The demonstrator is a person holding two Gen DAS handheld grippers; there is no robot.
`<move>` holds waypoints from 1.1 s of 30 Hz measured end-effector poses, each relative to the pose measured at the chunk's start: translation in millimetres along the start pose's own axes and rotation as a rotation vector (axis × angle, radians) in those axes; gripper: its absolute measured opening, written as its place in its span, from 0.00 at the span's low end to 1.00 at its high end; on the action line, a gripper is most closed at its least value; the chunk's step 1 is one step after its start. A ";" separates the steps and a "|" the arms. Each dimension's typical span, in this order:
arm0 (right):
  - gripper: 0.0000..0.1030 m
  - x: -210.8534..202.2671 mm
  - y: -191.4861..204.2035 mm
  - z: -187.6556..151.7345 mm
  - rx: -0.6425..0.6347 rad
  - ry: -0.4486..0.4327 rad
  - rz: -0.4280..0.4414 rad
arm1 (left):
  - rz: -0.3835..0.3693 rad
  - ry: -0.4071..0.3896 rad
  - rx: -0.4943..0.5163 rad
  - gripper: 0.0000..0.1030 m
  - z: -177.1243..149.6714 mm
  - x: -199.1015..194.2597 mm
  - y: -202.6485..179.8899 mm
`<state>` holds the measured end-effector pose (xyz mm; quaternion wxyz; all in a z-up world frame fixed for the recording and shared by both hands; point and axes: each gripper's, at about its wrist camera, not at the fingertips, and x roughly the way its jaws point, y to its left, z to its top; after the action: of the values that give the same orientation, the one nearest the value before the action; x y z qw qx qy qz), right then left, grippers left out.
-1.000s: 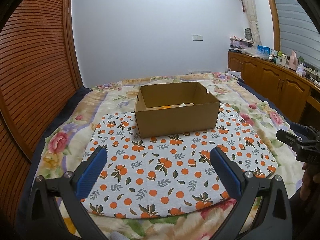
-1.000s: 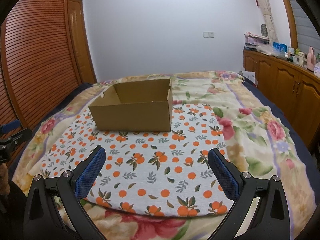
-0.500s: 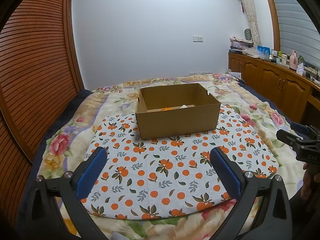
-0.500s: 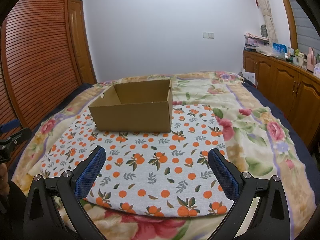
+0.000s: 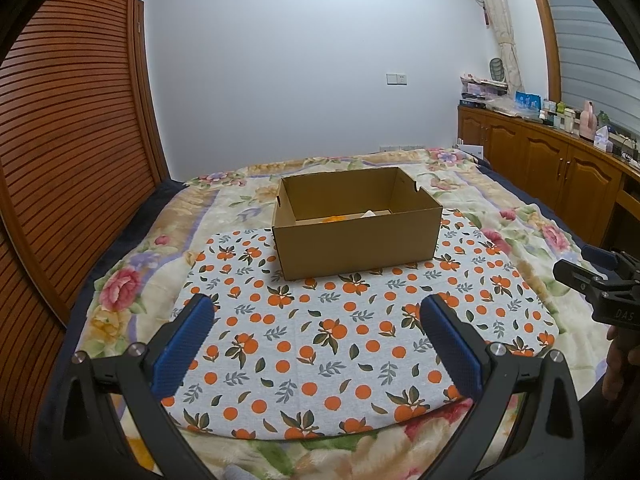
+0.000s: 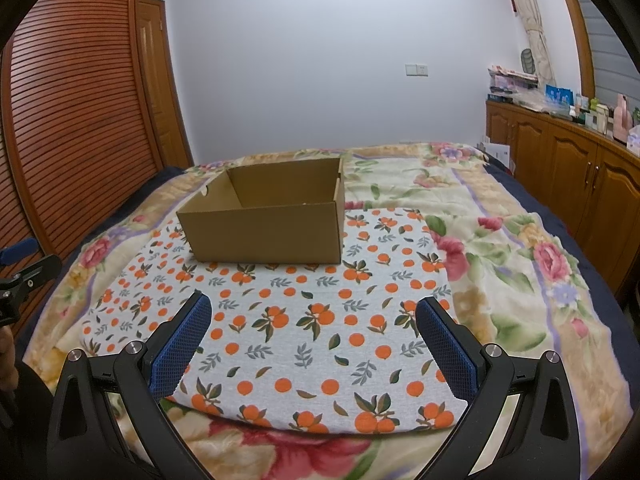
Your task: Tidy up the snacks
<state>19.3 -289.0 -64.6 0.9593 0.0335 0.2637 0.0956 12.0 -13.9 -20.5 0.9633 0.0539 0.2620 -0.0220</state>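
Observation:
An open brown cardboard box [image 5: 356,236] stands on an orange-print cloth [image 5: 332,344] spread on the bed; it also shows in the right wrist view [image 6: 268,224]. Inside it I glimpse an orange snack [image 5: 335,219] and a pale wrapper [image 5: 369,213]; the rest of its contents are hidden by the near wall. My left gripper [image 5: 314,312] is open and empty, held above the cloth's near part. My right gripper [image 6: 314,312] is open and empty too, short of the box; it also shows from the side in the left wrist view [image 5: 600,280].
The floral bedspread [image 6: 500,248] covers the bed. Slatted wooden wardrobe doors [image 5: 68,152] run along the left. A wooden cabinet [image 5: 560,168] with bottles and boxes on top lines the right wall. The left gripper's tip shows at the right wrist view's left edge [image 6: 24,276].
Both grippers stay open and almost still. The left wrist view has drifted back and up very slightly, so the box sits a little lower in frame.

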 end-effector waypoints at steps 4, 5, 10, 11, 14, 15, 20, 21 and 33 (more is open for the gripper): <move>1.00 0.0 -0.4 -0.1 0.000 0.001 0.000 | -0.001 -0.001 0.001 1.00 -0.4 -0.2 -0.5; 1.00 -0.2 -0.1 -0.2 0.000 0.001 -0.001 | 0.000 -0.001 0.002 1.00 -0.5 -0.3 -0.8; 1.00 -0.2 -0.6 -0.3 0.001 0.001 -0.001 | 0.006 -0.003 0.014 1.00 0.7 0.2 -0.2; 1.00 -0.2 -0.2 -0.1 0.001 0.000 0.000 | 0.006 -0.004 0.017 1.00 1.0 -0.1 0.1; 1.00 0.1 -0.2 -0.2 0.000 0.001 0.000 | 0.008 -0.006 0.023 1.00 0.9 -0.2 -1.7; 1.00 0.1 -0.1 -0.2 0.000 0.001 0.000 | 0.008 -0.006 0.022 1.00 0.7 -0.6 -2.2; 1.00 0.1 -0.1 -0.3 0.000 0.001 0.000 | 0.008 -0.006 0.022 1.00 0.6 -0.9 -2.4; 1.00 0.0 -0.6 -0.4 0.001 0.000 0.000 | 0.009 -0.007 0.022 1.00 0.6 -0.9 -2.4; 1.00 1.1 -0.7 -0.2 0.001 0.002 -0.002 | 0.008 -0.006 0.022 1.00 0.5 -1.0 -2.6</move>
<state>20.3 -289.5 -65.4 0.9590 0.0335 0.2649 0.0946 11.2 -16.6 -19.9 0.9636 0.0657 0.2584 -0.0212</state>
